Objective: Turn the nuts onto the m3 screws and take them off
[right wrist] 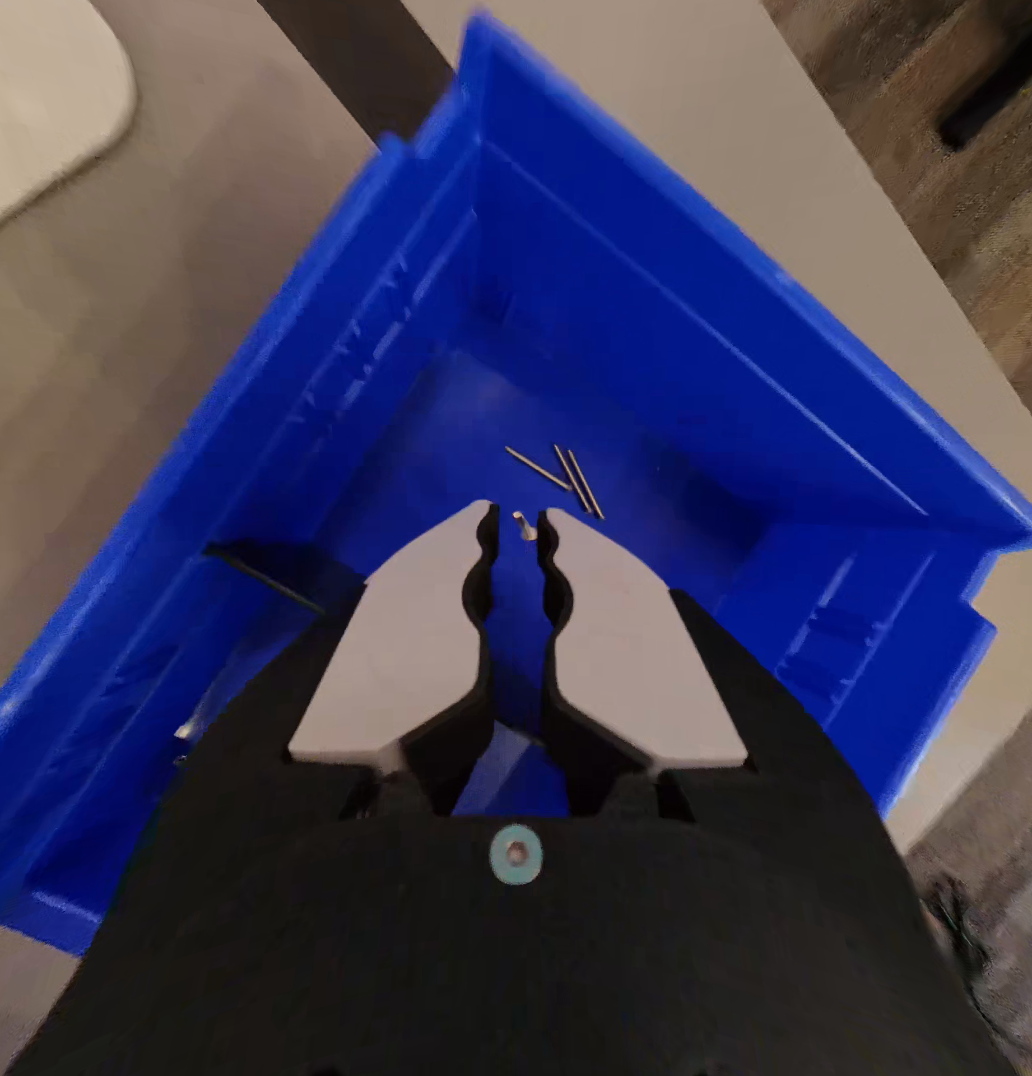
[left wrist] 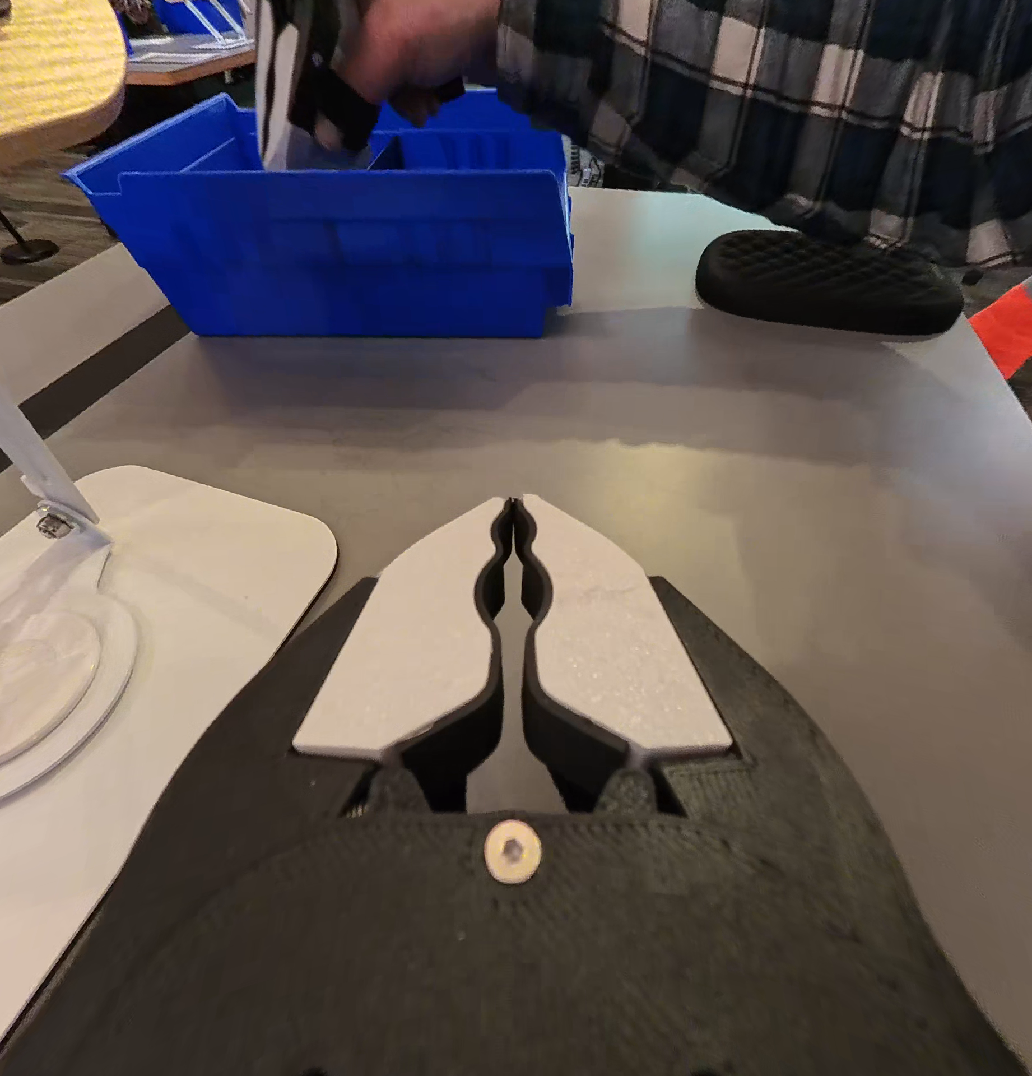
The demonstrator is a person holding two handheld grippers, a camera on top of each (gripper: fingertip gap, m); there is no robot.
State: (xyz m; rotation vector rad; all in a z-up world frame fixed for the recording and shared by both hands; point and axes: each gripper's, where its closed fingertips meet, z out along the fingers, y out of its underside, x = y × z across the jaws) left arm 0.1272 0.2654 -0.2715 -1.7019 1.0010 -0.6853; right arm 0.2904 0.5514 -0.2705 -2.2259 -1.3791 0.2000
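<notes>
My left gripper (left wrist: 512, 503) is shut with nothing between its pads, low over the grey table (left wrist: 706, 466). Ahead of it stands a blue bin (left wrist: 339, 256). A person's hand (left wrist: 420, 52) holds my right gripper (left wrist: 327, 125) down into the bin. In the right wrist view my right gripper (right wrist: 516, 512) is open above the bin's floor (right wrist: 676, 291). A short metal pin (right wrist: 524, 527) sits loose between its fingertips, close to the right pad and apart from the left one. Three thin metal pins (right wrist: 566, 480) lie on the floor just beyond.
A white base plate (left wrist: 182, 553) with a slanted white stand (left wrist: 13, 431) and a clear disc (left wrist: 36, 669) lies at the left. A black padded armrest (left wrist: 822, 279) sits at the table's far right edge. A black divider (right wrist: 263, 576) crosses the bin.
</notes>
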